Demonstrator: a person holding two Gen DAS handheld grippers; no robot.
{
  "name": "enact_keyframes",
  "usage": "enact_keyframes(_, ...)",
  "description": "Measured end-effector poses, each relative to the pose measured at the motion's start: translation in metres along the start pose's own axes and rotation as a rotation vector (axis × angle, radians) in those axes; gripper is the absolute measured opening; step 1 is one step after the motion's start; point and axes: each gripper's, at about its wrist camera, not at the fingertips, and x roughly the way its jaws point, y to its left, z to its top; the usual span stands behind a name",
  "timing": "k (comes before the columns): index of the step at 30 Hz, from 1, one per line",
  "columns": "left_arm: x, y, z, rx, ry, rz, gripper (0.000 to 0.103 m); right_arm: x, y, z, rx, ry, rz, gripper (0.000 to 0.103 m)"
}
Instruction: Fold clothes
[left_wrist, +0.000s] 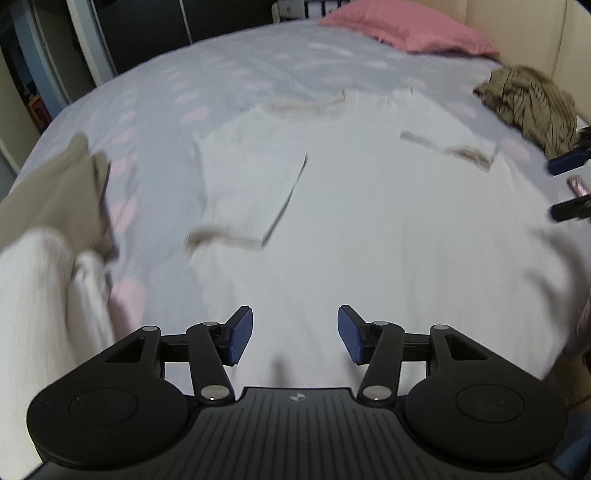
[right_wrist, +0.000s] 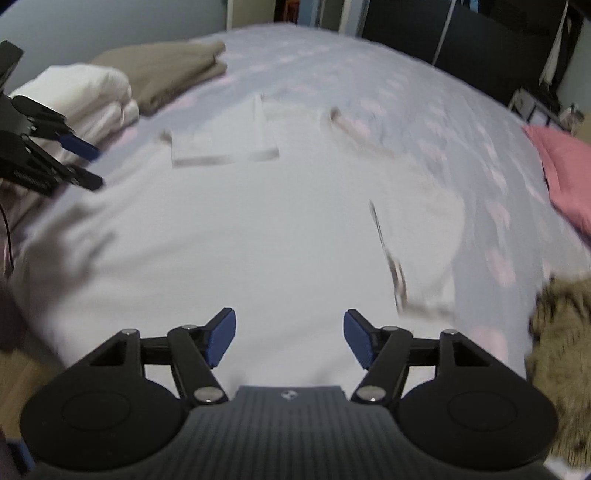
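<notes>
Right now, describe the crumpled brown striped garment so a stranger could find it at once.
Start at the pink pillow at the head of the bed. Just short of it, by the beige headboard side, lies the brown striped garment. Unlike the flat white shirt and folded stacks, it is an unfolded heap.

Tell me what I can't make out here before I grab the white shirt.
- White shirt: motion blur in both views smears its trim and folds.
- Its near hem: hidden behind the left tongs and right tongs.
- Striped garment: cut off by right wrist view's edge, blurred.
</notes>
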Motion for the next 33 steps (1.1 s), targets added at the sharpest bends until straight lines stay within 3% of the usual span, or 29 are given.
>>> enact_keyframes(7, 0.000, 0.014, -0.046, -0.057, 0.124, 0.032, 0.050, 0.000, -0.026, -0.058, 0.105, 0.145, -0.028, 0.068)
enact_keyframes(14, 0.006, -0.004, -0.063, 0.028, 0.204, 0.074, 0.056, 0.004, -0.044, -0.095, 0.198, 0.231, -0.063, 0.068)
enact_keyframes(18, 0.016, -0.011, -0.071, 0.065, 0.257, 0.102, 0.057, 0.016, -0.051, -0.109, 0.255, 0.280, -0.032, 0.068)
enact_keyframes(22, 0.020, -0.013, -0.070, 0.049, 0.282, 0.077, 0.054, 0.027, -0.041, -0.118, 0.241, 0.331, 0.006, 0.066)
enact_keyframes(26, 0.023, -0.012, -0.071, 0.030, 0.304, 0.043, 0.043, 0.030, -0.019, -0.118, 0.133, 0.349, -0.002, 0.048)
enact_keyframes(28, 0.022, -0.013, -0.070, 0.037, 0.305, 0.029, 0.038, 0.029, -0.015, -0.116, 0.123, 0.337, 0.000, 0.034)
enact_keyframes(30, 0.021, -0.017, -0.070, 0.056, 0.300, 0.019, 0.029, 0.026, -0.015, -0.113, 0.128, 0.316, 0.007, 0.014)
enact_keyframes(33, 0.017, -0.020, -0.069, 0.070, 0.286, 0.014, 0.017, 0.023, -0.012, -0.110, 0.123, 0.299, -0.001, 0.008)
